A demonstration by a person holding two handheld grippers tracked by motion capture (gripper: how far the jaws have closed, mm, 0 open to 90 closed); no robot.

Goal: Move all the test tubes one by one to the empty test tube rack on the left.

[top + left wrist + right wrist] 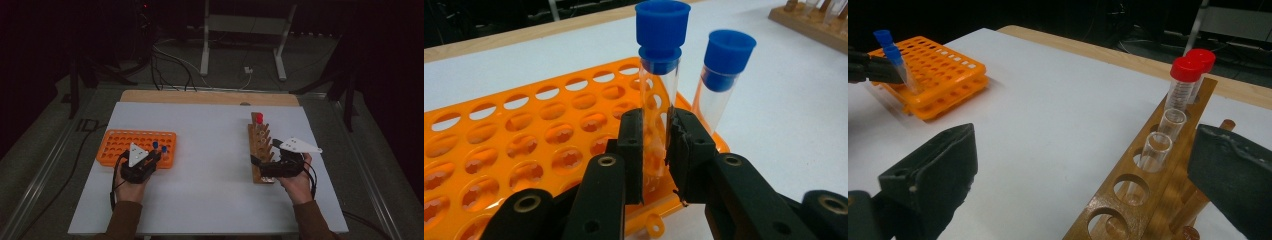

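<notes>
Blue-capped tube (658,75), its foot hidden inside the orange rack (524,150), sits clamped in the left claw (658,150); right claw (1088,185) gapes wide.

In the left gripper view, the left tongs (656,150) hid the lower part of the blue-capped tube (659,75), so whether it sat in the orange rack (524,145) was unclear. The wooden rack (1148,195) was cut off at the bottom edge of the right gripper view.
</notes>
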